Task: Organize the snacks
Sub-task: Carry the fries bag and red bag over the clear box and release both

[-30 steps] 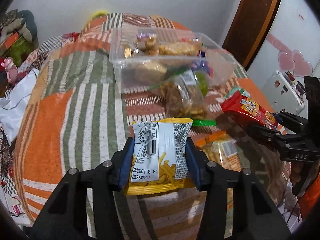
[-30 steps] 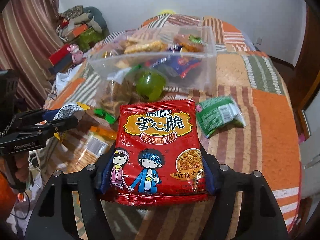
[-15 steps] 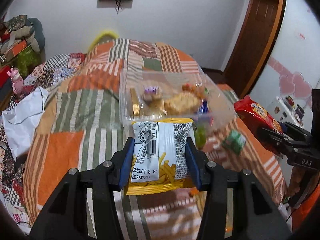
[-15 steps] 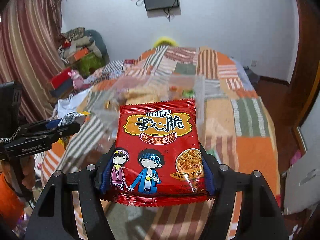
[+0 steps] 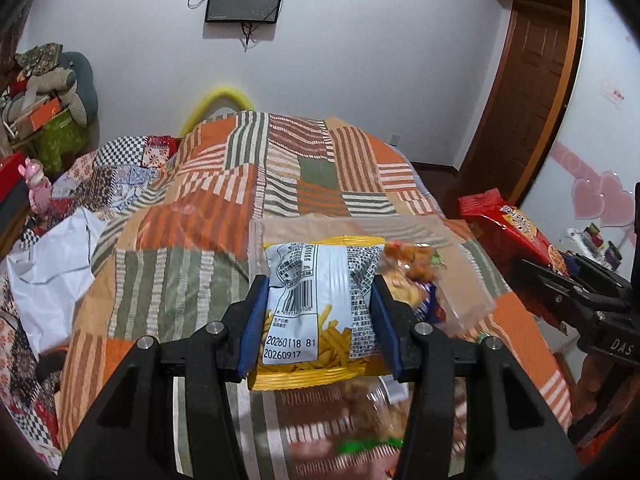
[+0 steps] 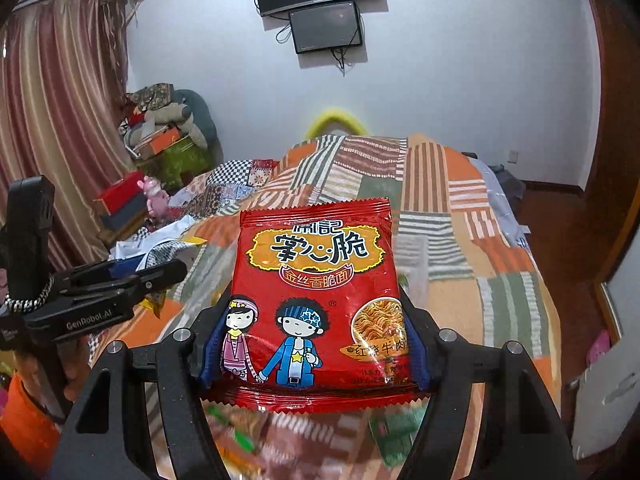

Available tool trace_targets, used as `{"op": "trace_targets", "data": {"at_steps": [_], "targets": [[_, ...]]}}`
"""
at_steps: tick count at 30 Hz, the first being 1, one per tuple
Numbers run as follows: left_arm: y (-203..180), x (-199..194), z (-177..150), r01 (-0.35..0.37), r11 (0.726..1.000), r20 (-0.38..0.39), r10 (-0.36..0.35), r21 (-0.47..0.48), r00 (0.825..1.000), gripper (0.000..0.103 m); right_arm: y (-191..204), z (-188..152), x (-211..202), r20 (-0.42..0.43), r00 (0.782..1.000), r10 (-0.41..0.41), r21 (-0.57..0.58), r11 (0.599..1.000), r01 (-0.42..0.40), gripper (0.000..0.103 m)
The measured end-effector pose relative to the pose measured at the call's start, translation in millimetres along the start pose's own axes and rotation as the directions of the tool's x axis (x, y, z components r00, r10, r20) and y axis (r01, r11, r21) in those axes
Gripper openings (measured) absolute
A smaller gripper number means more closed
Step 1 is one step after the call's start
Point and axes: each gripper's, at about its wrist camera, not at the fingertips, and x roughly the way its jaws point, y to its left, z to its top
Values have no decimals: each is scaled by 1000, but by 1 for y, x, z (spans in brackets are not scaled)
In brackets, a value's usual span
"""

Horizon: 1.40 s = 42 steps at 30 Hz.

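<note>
My left gripper (image 5: 318, 312) is shut on a yellow-edged fries packet (image 5: 316, 308), its white barcoded back facing the camera, held up over the bed. Behind it lies the clear plastic snack box (image 5: 460, 280) with several snacks inside. My right gripper (image 6: 314, 340) is shut on a red crispy-noodle packet (image 6: 316, 300) with two cartoon children on it. In the left wrist view the red packet (image 5: 516, 228) and right gripper (image 5: 576, 280) show at the right edge. The right wrist view catches the left gripper (image 6: 152, 272) at its left side.
A patchwork orange, green and striped bedspread (image 5: 192, 240) covers the bed. Loose snack packets (image 6: 384, 432) lie blurred below the grippers. White bag (image 5: 52, 264) and piled boxes (image 6: 160, 140) sit left; a wooden door (image 5: 532, 92) stands right. Screens (image 6: 320, 4) hang on the wall.
Both grippers have risen and tilted up with their packets still held. The snack box and loose packets have slid down in view, and the wall and screens have come into sight.
</note>
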Motion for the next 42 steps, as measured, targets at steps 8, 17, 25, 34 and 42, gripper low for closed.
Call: {"op": "trace_targets", "data": {"at_steps": [8, 17, 25, 34, 42], "targets": [[5, 37, 17, -31, 1000, -27, 31, -1, 999, 49, 3, 8, 47, -75, 997, -1, 16, 1000, 2, 67], [17, 88, 19, -51, 998, -104, 48, -29, 993, 49, -5, 10, 89, -176, 984, 17, 57, 998, -7, 67], [19, 116, 21, -53, 997, -141, 45, -48, 989, 50, -9, 9, 106, -213, 977, 1, 51, 999, 10, 70], [21, 115, 20, -64, 996, -153, 54, -62, 987, 55, -17, 12, 94, -188, 982, -29, 38, 999, 37, 78], [6, 75, 18, -56, 998, -109, 54, -10, 993, 64, -27, 11, 58, -145, 989, -16, 59, 998, 25, 80]]}}
